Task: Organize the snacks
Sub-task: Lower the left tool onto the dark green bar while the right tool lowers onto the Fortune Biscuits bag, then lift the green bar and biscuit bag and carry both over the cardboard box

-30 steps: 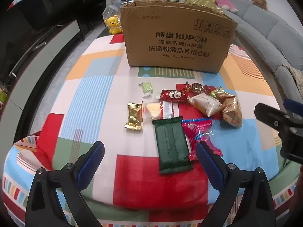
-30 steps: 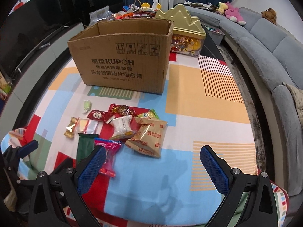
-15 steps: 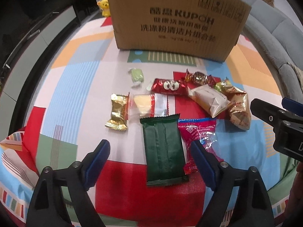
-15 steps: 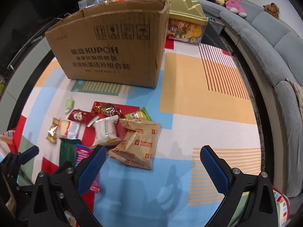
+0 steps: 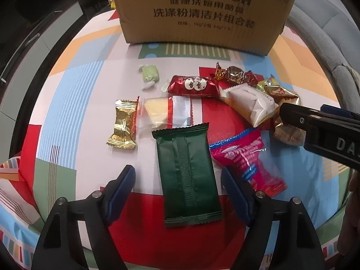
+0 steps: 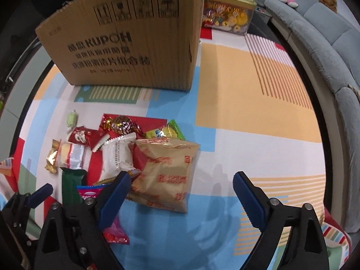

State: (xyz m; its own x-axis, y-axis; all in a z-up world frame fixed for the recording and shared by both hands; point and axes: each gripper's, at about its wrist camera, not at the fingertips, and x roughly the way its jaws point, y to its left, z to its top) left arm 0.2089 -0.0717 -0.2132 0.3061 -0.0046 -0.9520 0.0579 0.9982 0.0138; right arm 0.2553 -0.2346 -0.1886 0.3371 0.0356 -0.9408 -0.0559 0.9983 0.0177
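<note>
Several snack packets lie in front of a cardboard box [image 5: 202,11] on a patterned tablecloth. My left gripper [image 5: 177,180] is open, its fingers on either side of the near half of a dark green packet [image 5: 186,175]. A pink packet [image 5: 245,157] lies just right of it. My right gripper [image 6: 181,185] is open and empty, low over the near end of a tan biscuit bag [image 6: 166,173]. A white packet [image 6: 117,157], a red packet [image 5: 193,85], a gold packet [image 5: 122,123] and a green candy [image 5: 149,76] lie nearby. The box [image 6: 126,40] also shows in the right wrist view.
A gold-lidded candy tub [image 6: 227,13] stands behind the box to the right. A grey sofa [image 6: 333,45] runs along the right side. The tablecloth [image 6: 247,90] is bare to the right of the snacks. The table edge drops off at the left.
Both grippers have moved forward and down toward the snacks. The left now straddles the green packet; the right has come close over the tan bag. Both stay open.
</note>
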